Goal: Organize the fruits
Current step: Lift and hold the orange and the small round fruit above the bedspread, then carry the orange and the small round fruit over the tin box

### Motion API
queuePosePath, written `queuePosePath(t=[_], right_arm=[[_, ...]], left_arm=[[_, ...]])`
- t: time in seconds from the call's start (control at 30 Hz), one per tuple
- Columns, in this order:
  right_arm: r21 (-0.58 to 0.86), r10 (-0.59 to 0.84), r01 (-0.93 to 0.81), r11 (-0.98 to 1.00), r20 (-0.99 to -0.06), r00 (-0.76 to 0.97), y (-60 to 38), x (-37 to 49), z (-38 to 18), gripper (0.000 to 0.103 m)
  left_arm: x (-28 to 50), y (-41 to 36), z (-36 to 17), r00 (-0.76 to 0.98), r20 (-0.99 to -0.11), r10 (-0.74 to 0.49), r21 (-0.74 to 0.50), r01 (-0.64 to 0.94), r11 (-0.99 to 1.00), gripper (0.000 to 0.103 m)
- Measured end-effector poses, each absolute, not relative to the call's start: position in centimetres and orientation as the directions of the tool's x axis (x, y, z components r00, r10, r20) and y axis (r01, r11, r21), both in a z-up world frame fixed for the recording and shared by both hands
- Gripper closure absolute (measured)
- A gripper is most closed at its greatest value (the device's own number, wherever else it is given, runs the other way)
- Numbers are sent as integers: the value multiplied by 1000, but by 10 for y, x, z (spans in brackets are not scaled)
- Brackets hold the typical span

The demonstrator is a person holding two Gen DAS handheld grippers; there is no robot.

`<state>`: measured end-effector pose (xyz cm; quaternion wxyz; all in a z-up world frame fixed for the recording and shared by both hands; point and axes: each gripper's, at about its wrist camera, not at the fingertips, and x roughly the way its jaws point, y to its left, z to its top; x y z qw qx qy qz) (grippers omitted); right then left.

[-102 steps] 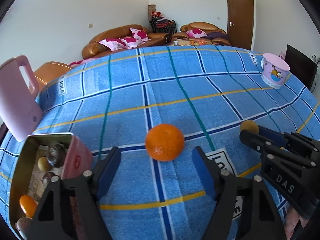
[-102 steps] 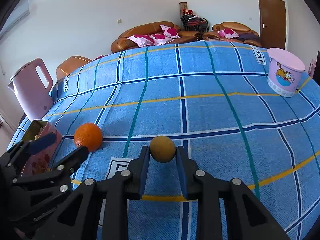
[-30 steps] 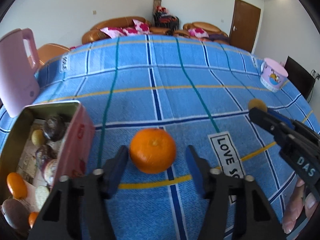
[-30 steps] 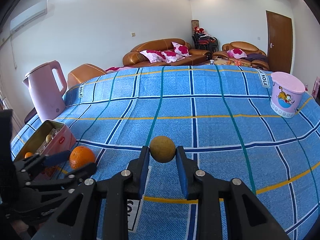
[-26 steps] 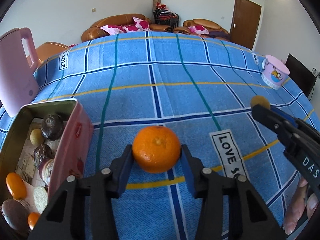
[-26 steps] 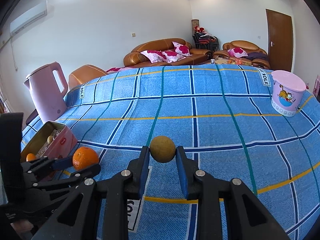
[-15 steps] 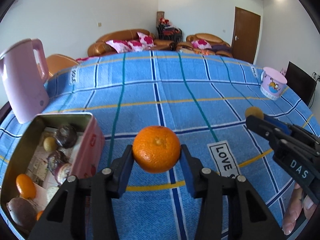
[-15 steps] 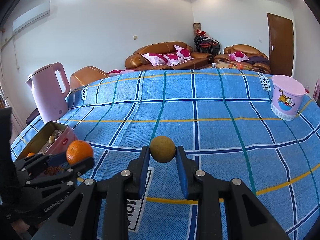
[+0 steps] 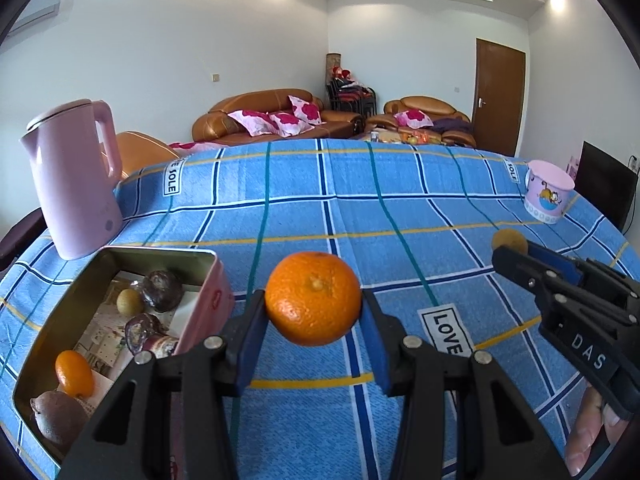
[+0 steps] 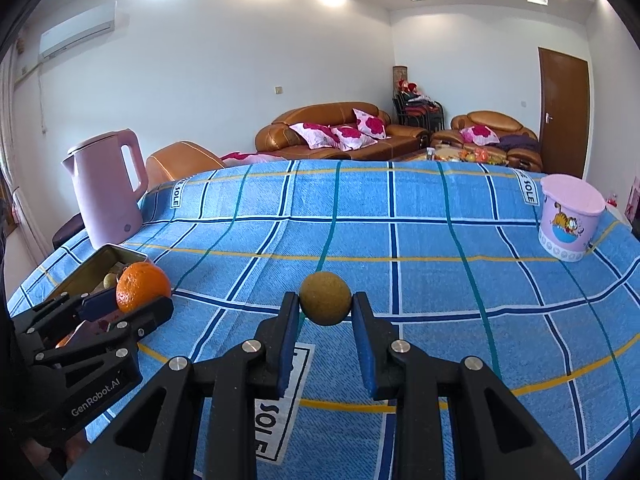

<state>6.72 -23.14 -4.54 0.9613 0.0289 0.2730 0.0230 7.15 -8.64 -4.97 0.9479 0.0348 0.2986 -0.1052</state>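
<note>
- Two fruits are up off the surface (image 9: 400, 208): my left claw (image 9: 313, 320) is clamped on the orange (image 9: 313, 298), my right claw (image 10: 325, 318) is clamped on a small brown fruit (image 10: 325, 298).
- The orange hangs just right of the open tin (image 9: 160, 249), near its pink wall.
- Inside the tin I see dark round fruits, a small yellow one and a little orange one (image 9: 74, 374).
- A pink kettle (image 9: 74, 184) stands right behind the tin.
- A pink cartoon tub (image 10: 570, 218) sits well apart at the far right edge.
- In the left view, my right claw reaches in from the right.
- Blue checked cloth covers everything; sofas stand beyond.
</note>
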Motion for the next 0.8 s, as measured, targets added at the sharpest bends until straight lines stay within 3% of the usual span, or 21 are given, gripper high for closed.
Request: queuePosePath(t=[0.8], right_arm=[[11, 49, -49, 999, -417, 908, -220, 46, -35, 74]], left_arm=[[51, -78, -40, 872, -470, -140, 27, 173, 985, 56]])
